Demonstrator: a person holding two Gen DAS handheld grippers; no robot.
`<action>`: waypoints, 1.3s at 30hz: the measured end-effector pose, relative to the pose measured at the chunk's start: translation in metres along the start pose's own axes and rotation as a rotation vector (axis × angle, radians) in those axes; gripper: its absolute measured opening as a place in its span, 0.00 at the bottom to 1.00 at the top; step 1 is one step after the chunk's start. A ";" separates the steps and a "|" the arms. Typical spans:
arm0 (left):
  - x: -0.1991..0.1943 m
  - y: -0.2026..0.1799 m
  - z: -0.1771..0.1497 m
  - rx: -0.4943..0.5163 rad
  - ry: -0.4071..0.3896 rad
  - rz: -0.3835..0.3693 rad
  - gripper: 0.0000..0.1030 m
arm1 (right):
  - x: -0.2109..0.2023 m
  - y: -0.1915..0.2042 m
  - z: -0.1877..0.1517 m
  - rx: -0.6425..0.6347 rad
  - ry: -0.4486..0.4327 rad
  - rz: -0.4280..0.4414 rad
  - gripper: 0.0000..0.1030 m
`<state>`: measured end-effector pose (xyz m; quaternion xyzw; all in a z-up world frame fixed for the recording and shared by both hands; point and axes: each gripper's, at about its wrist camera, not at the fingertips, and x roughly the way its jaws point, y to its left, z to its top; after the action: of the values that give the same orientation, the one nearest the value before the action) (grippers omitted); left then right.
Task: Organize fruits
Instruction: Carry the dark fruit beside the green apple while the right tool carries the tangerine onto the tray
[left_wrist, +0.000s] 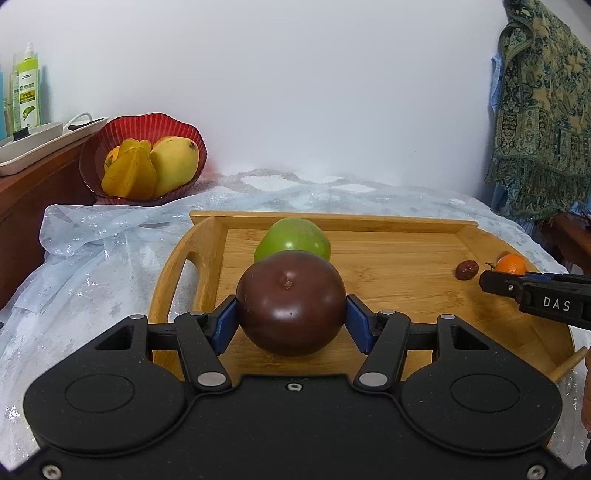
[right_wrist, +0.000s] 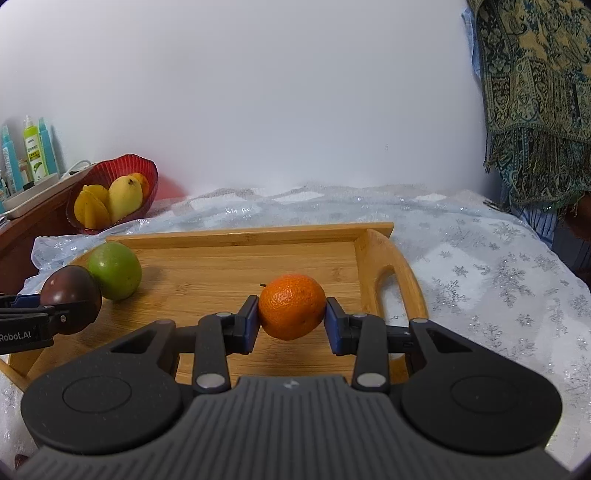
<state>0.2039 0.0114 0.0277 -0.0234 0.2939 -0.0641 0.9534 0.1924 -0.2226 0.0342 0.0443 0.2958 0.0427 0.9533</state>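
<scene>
Blue fingers (left_wrist: 226, 322) of the left gripper (left_wrist: 291, 317) are clenched on a dark purple fruit (left_wrist: 290, 302), one pad at each side of its widest girth, holding it above the near part of the wooden tray (left_wrist: 369, 220); whether its underside touches the tray floor cannot be told. Fingers (right_wrist: 250, 325) of the right gripper (right_wrist: 291, 322) likewise grasp a small orange (right_wrist: 291, 311) across its middle, raised over the tray near the right-hand handle (right_wrist: 391, 273). Just behind the purple fruit, a green fruit (left_wrist: 293, 236) rests on the tray floor; a small dried red fruit (left_wrist: 466, 270) lies toward the tray's right side. Beyond the tray, on the sheer white cloth (left_wrist: 92, 236), a red bowl (left_wrist: 122, 127) contains a mango (left_wrist: 173, 168) and a yellow starfruit (left_wrist: 129, 171). Handling, judged from appearance: the purple fruit looks smooth, glossy and firm, so it may slip if held off-centre; a grip across the equator, as shown, suits it best. The orange appears light, with a dimpled rind that offers friction yet yields somewhat, so moderate pressure should suffice. Both fruits are round and would likely roll if set down on the flat tray floor.
</scene>
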 end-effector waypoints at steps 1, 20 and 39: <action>0.002 0.000 0.000 -0.001 0.002 0.000 0.57 | 0.002 0.000 0.000 -0.001 0.003 0.002 0.40; 0.013 0.002 -0.001 -0.009 0.032 0.012 0.57 | 0.019 -0.003 0.000 0.039 0.041 -0.006 0.41; 0.015 0.003 -0.004 -0.001 0.034 0.020 0.58 | 0.022 -0.002 0.000 0.028 0.036 -0.014 0.44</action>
<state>0.2140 0.0120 0.0162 -0.0197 0.3104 -0.0547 0.9488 0.2106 -0.2221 0.0213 0.0548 0.3140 0.0324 0.9473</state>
